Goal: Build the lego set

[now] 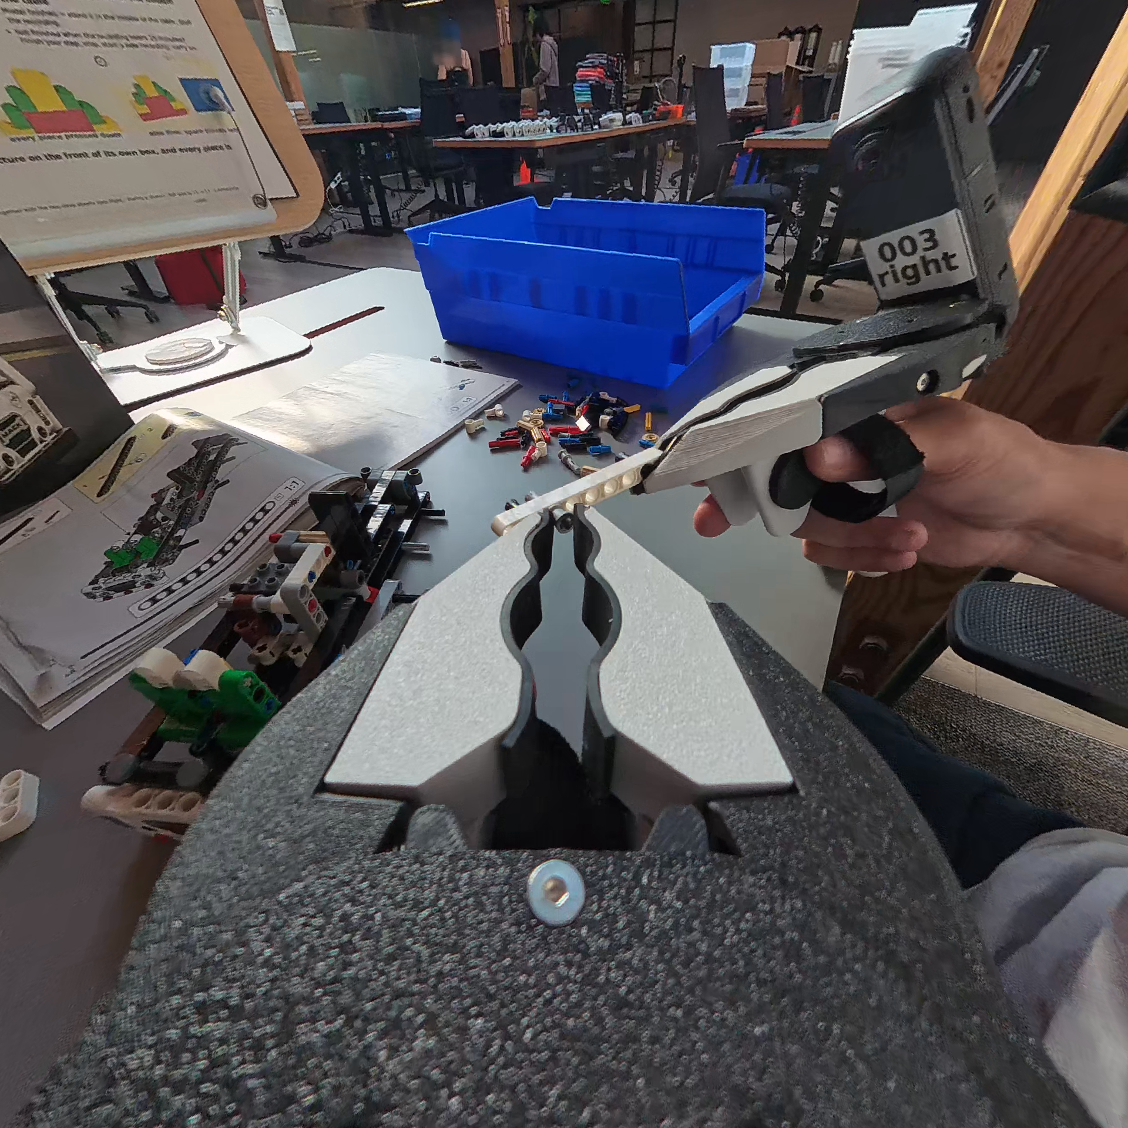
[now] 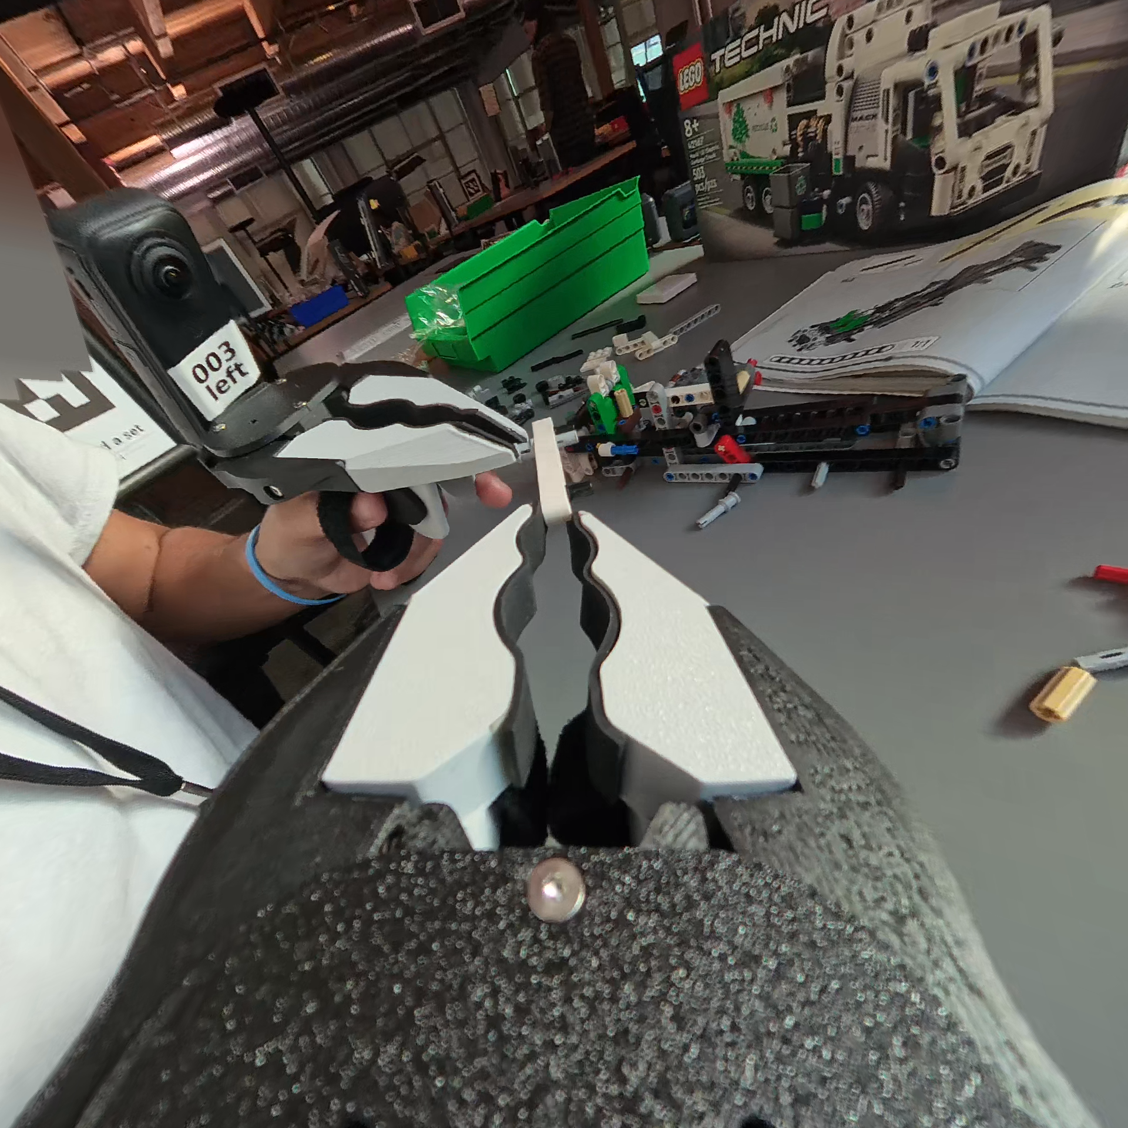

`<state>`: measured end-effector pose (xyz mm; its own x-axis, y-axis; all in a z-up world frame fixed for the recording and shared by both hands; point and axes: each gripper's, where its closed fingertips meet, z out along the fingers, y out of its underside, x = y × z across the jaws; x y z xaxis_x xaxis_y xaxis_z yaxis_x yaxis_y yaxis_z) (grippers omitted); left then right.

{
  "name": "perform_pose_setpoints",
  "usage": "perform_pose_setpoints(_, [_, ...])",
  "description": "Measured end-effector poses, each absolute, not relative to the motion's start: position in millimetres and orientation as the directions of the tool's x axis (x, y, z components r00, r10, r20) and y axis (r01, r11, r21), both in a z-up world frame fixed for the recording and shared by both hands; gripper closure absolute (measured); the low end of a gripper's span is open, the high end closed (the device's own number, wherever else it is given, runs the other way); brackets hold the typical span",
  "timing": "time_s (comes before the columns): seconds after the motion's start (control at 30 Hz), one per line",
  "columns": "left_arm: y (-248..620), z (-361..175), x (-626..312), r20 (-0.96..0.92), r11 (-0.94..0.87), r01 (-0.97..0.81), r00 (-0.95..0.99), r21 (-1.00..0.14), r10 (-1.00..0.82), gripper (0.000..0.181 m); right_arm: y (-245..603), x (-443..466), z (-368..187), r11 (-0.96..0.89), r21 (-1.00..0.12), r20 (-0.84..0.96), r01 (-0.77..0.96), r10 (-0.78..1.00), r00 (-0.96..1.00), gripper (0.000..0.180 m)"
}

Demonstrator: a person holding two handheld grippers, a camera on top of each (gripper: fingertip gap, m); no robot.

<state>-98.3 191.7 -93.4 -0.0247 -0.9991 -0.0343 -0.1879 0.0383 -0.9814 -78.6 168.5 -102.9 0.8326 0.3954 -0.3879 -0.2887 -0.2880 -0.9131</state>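
Right tool (image 1: 647, 473) clamped on white beam (image 1: 567, 497), left tool (image 1: 564, 522) apparently pinching a dark pin (image 1: 563, 520), loose pieces (image 1: 567, 430) and blue bin (image 1: 586, 287) beyond.

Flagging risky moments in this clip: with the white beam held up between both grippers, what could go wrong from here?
1. The right gripper pinches the white beam only at its end, so a push could pivot or drop it.
2. The left gripper holds a small dark pin by its tip; it may slip or go in crooked.
3. A dropped pin could vanish among the loose pieces below.
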Motion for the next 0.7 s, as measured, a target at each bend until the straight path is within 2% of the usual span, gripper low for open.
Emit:
perform_pose_setpoints(0.03, [191.2, -91.2, -100.2, -0.036, 0.043, -0.184, -0.038, -0.982, -0.999, 0.177, 168.4, -81.0, -101.3, -0.294, -0.901, -0.422, -0.32, 0.412, 0.808, 0.173])
perform_pose_setpoints(0.1, [191.4, -90.0, -103.9, -0.035, 0.045, -0.197, -0.054, -0.979, -0.998, 0.178, 168.9, -84.6, -103.1, -0.32, -0.885, -0.453, -0.338, 0.426, 0.783, 0.173])
perform_pose_setpoints(0.23, [193.1, -98.0, -108.5, 0.015, -0.001, -0.248, -0.056, -0.969, -0.998, 0.178, 171.5, -85.7, -105.8, -0.304, -0.914, -0.38, -0.27, 0.401, 0.834, 0.172])
perform_pose_setpoints(0.47, [193.4, -105.4, -111.8, 0.0, 0.013, -0.255, -0.052, -0.967, -0.999, 0.179, 173.2, -86.0, -104.6, -0.305, -0.906, -0.401, -0.294, 0.397, 0.826, 0.172])
perform_pose_setpoints(0.57, [196.2, -104.8, -112.9, -0.004, 0.014, -0.252, -0.039, -0.968, -0.999, 0.18, 174.6, -89.0, -104.2, -0.327, -0.881, -0.457, -0.341, 0.406, 0.791, 0.164])
perform_pose_setpoints(0.7, [197.1, -105.4, -115.4, -0.02, 0.029, -0.251, -0.041, -0.968, -0.999, 0.181, 175.9, -87.2, -102.8, -0.305, -0.892, -0.438, -0.333, 0.401, 0.805, 0.17])
